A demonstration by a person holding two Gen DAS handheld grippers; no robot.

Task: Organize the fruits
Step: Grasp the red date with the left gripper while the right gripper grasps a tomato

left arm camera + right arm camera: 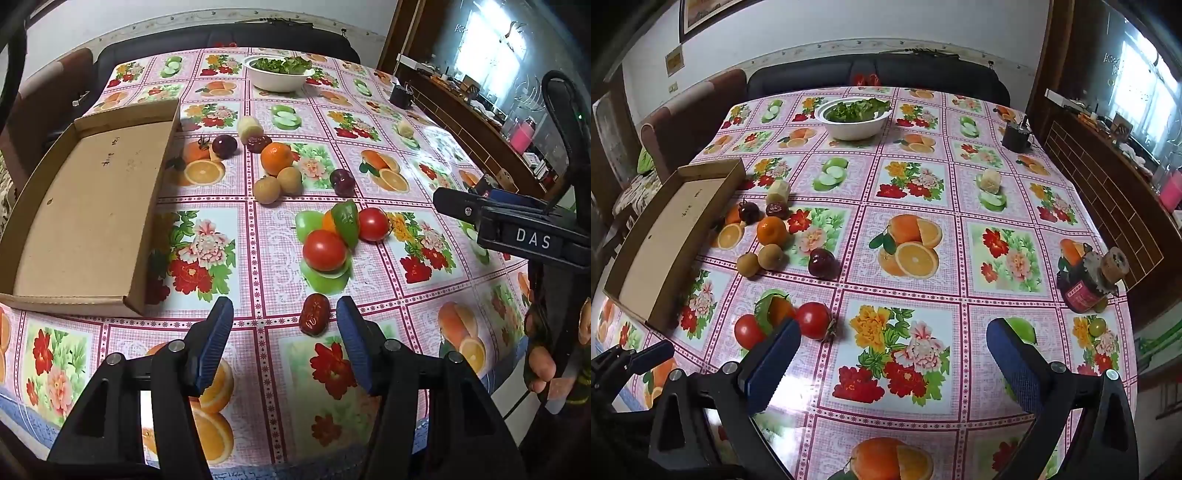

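Note:
My left gripper (284, 314) is open and empty; a red date (314, 319) lies on the table just inside its right finger. Beyond it sit two tomatoes (325, 250), a green pepper (345, 221), an orange (276, 158), two kiwis (266, 189) and two dark plums (342, 181). An empty cardboard tray (85, 206) lies at the left. My right gripper (894, 350) is open and empty over the table's near side, right of the tomatoes (812, 319). The tray (661, 240) shows at the left in the right wrist view.
A white bowl of greens (277, 72) stands at the far side. A small dark jar (1084, 286) lies near the right edge, and a black box (1015, 136) sits at the far right. Pale fruit pieces (990, 181) lie mid-table. Sofa and chair stand behind.

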